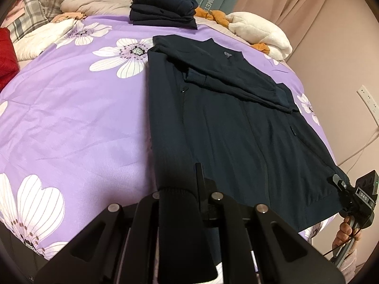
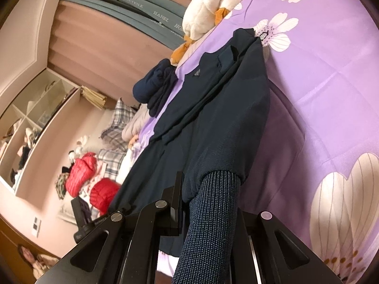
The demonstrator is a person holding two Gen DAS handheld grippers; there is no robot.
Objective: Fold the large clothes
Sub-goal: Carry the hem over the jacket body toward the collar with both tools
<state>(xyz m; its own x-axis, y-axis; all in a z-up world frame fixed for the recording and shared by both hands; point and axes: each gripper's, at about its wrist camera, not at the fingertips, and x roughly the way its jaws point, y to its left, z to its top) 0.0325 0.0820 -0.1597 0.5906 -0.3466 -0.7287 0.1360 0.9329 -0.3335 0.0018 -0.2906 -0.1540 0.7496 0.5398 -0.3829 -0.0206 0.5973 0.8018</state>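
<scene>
A dark navy jacket (image 1: 225, 118) lies front up on the purple flowered bedspread (image 1: 78, 108), both sleeves folded across its chest. My left gripper (image 1: 187, 189) is shut on the ribbed hem at the jacket's near left corner. My right gripper (image 2: 201, 189) is shut on the ribbed hem at the near right corner, lifted a little off the bed; it also shows in the left wrist view (image 1: 343, 189). The jacket (image 2: 208, 108) runs away from the right gripper toward the collar.
A stack of folded dark clothes (image 1: 163, 4) sits at the far end of the bed. A white plush toy (image 1: 260, 33) lies at the far right, pillows and red jackets (image 2: 80, 172) at the far left. A wall (image 1: 343, 47) with an outlet stands right.
</scene>
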